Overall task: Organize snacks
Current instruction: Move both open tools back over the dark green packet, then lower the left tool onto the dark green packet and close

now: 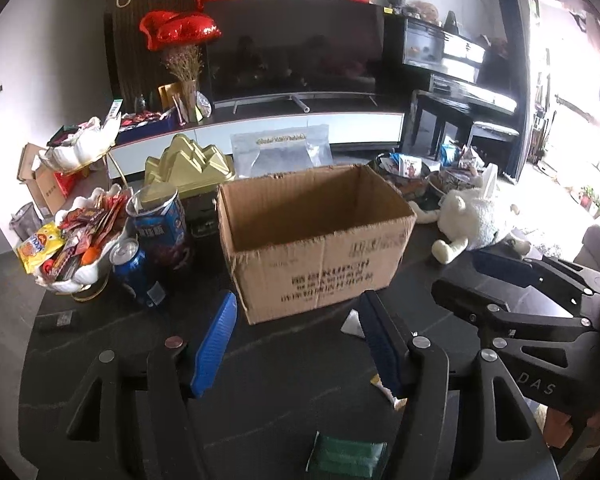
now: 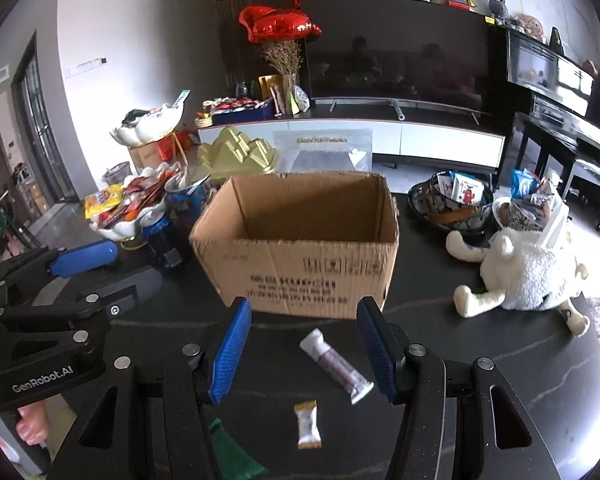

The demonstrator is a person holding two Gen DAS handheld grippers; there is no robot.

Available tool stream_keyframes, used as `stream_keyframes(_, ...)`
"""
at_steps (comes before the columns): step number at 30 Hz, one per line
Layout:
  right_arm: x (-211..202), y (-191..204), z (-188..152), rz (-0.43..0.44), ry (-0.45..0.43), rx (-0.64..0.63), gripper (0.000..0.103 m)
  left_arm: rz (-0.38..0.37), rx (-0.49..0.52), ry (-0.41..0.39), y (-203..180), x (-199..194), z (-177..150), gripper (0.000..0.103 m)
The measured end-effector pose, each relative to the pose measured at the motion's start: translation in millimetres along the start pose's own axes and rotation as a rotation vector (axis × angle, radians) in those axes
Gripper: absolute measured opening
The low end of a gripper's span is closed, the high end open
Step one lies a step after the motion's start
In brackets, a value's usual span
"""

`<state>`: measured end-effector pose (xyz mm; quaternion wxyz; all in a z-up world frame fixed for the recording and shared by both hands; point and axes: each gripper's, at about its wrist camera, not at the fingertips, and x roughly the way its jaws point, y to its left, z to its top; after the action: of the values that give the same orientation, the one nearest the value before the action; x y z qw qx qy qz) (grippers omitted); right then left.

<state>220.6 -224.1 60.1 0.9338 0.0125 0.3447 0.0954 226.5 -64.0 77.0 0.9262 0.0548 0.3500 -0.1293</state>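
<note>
An open, empty-looking cardboard box [image 1: 312, 240] stands on the dark table; it also shows in the right wrist view [image 2: 300, 240]. My left gripper [image 1: 300, 344] is open and empty, just in front of the box. My right gripper [image 2: 304, 352] is open and empty. A white and purple snack tube [image 2: 336, 364] lies on the table between its fingers. A small gold-ended candy [image 2: 308, 424] lies nearer me. A green packet [image 1: 348, 456] lies under my left gripper; its corner shows in the right wrist view [image 2: 228, 452].
A white shell dish of snack packets [image 1: 76, 240], a blue can [image 1: 134, 268] and a blue canister [image 1: 160, 220] stand left of the box. Patterned bowls with snacks [image 2: 456, 200] and a white plush toy [image 2: 528, 276] lie to the right. A TV cabinet stands behind.
</note>
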Motion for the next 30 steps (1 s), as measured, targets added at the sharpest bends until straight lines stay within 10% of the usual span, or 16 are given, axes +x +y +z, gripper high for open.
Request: stream_keyframes(30, 35, 9, -106, 0.044, 0.181, -0.048, 0.056, -0.021, -0.157, 0.261, -4, 36, -138, 0.062)
